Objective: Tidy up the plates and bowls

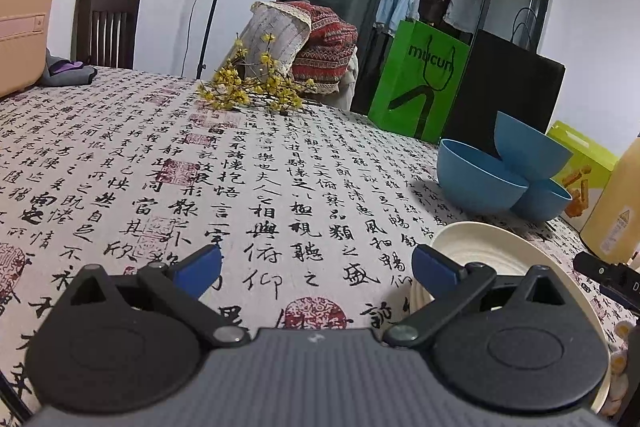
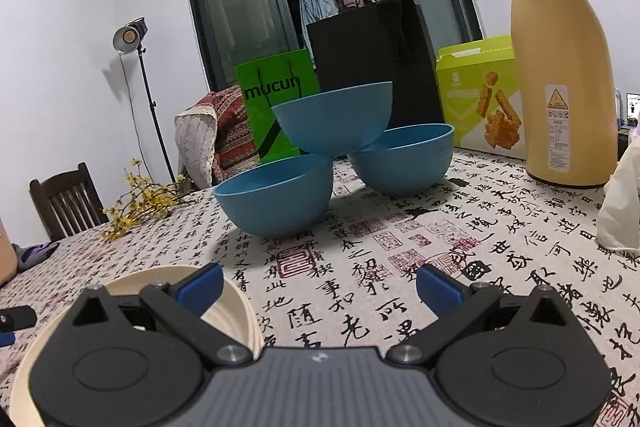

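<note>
Three blue bowls stand ahead on the calligraphy tablecloth: one at the front left [image 2: 278, 197], one behind on the right [image 2: 402, 157], and a third [image 2: 334, 119] resting tilted on both rims. The left wrist view has them at the right [image 1: 480, 181]. A stack of cream plates [image 1: 486, 255] lies close by, under the right finger of my left gripper [image 1: 316, 265] and under the left finger of my right gripper [image 2: 320, 285]. Both grippers hover open above the cloth with nothing between their fingers.
A tall yellow flask [image 2: 560, 67] stands at the right, with a green snack box [image 2: 478, 99], a black bag [image 2: 374, 63] and a green bag [image 2: 276, 107] behind the bowls. Yellow flower sprigs [image 1: 250, 83] lie at the far edge. A pink case [image 1: 20, 27] sits far left.
</note>
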Available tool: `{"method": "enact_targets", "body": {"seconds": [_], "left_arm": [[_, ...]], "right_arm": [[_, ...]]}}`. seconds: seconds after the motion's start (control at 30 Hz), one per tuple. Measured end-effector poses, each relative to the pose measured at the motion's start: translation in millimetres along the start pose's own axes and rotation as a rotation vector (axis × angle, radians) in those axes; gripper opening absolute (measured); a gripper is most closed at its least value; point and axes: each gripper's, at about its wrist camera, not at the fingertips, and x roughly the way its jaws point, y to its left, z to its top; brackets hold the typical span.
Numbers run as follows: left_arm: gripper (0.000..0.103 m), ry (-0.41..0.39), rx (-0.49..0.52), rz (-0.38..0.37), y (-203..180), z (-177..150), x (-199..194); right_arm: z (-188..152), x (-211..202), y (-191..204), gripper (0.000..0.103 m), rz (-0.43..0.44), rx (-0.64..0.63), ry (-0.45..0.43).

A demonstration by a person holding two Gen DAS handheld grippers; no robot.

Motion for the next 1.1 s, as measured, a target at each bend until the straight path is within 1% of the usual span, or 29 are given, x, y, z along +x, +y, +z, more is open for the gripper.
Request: {"method": "enact_targets", "body": {"seconds": [0.23, 0.33, 0.4, 0.53, 0.63, 0.73, 0.87, 0.97, 1.1], "left_arm": [[0.103, 0.011, -0.023, 0.011, 2.6, 0.6, 1.4], [0.103, 0.012, -0.038, 0.022, 4.4, 1.0, 2.2], [0.103, 0.019, -0.047, 0.018, 6.2, 1.6, 3.2], [0.103, 0.042, -0.04, -0.011, 6.1, 1.6, 5.6], [0.103, 0.023, -0.014, -0.036, 2.7, -0.4, 1.4], [0.103, -0.005, 0.004, -0.043, -0.5, -1.9, -3.2], [0.103, -0.009, 0.014, -0.057, -2.3, -1.9, -4.8], [0.103, -0.019, 0.023, -0.052, -3.7, -2.3, -5.8], [0.103, -0.029, 0.01, -0.018, -2.9, -1.6, -6.6]], "right_arm": [[-0.8, -1.7, 2.2, 0.103, 0.003, -0.016, -0.011], [-1.7, -3.9, 1.3, 0.103, 0.013, -0.015, -0.029], [-2.6, -5.6, 1.4, 0.103, 0.028, -0.021, -0.036], [-3.6, -8.8, 4.0, 0.103, 0.007, -0.028, -0.061], [-4.3, -11.4, 3.7, 0.103, -0.007, -0.018, -0.08], [-6.2, -16.2, 4.0, 0.103, -0.01, -0.02, -0.115], [-6.1, -17.6, 4.0, 0.103, -0.015, -0.025, -0.125], [-6.2, -19.1, 4.9, 0.103, -0.034, -0.03, -0.14], [-7.3, -19.0, 12.6, 0.103, -0.043, -0.086, -0.138]]}}
